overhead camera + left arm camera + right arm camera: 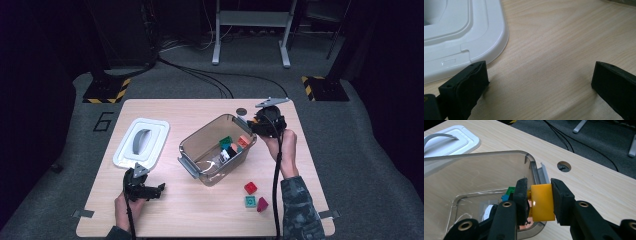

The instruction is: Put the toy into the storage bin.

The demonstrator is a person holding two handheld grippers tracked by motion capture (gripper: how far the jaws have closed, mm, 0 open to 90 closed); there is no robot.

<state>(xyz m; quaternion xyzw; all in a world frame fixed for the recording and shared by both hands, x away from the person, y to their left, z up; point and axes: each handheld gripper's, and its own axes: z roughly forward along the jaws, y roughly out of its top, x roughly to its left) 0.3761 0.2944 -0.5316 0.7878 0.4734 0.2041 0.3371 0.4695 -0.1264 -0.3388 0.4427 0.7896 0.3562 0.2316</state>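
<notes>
On the desk (200,210), the bin (474,170) is my landmark. My right hand-held gripper (540,201) pinches a yellow block (542,205) over its rim; I should move inward, lower, then release. My left hand-held gripper (539,85), spread, rests beside the lid (461,37).

dark room, edges lost in black. grey carpet floor (380,150) with a "6" marking (102,121) left of the light wood table (200,210). black cables (210,77) run across the floor. two bases with yellow-black hazard tape (106,91) (325,87) behind the table. grey metal stand legs (250,30) at the back. table has a round hole (241,111).
</notes>
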